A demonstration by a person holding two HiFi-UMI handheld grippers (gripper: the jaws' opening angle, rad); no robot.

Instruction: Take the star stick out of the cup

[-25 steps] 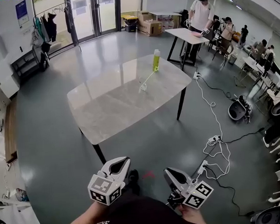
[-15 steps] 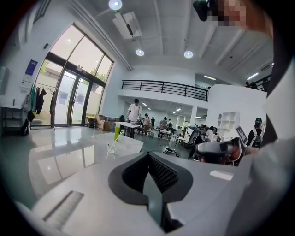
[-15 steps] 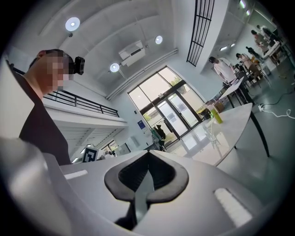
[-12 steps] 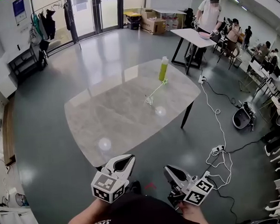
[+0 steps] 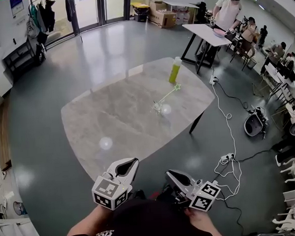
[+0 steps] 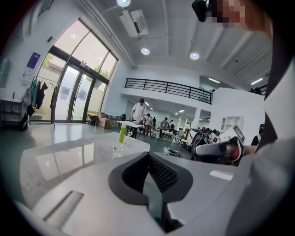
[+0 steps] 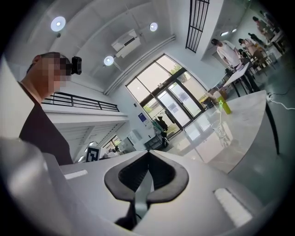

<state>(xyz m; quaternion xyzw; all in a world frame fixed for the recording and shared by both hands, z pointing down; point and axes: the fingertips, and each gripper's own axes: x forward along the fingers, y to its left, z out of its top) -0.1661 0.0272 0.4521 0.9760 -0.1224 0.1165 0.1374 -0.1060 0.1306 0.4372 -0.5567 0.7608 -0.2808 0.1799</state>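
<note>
Yellow-green bottle (image 5: 174, 70) stands just beyond the cup (image 5: 158, 108) on marble table (image 5: 97, 108).

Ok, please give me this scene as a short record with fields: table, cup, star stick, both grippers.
table: grey stone-look top, ahead of the person
cup: clear, upright on the table
star stick: in the cup, leaning toward the bottle
bottle: yellow-green, upright, beyond the cup
left gripper: shut, empty, far from the cup
right gripper: shut, empty, far from the cup
task state: stick not yet taken out
</note>
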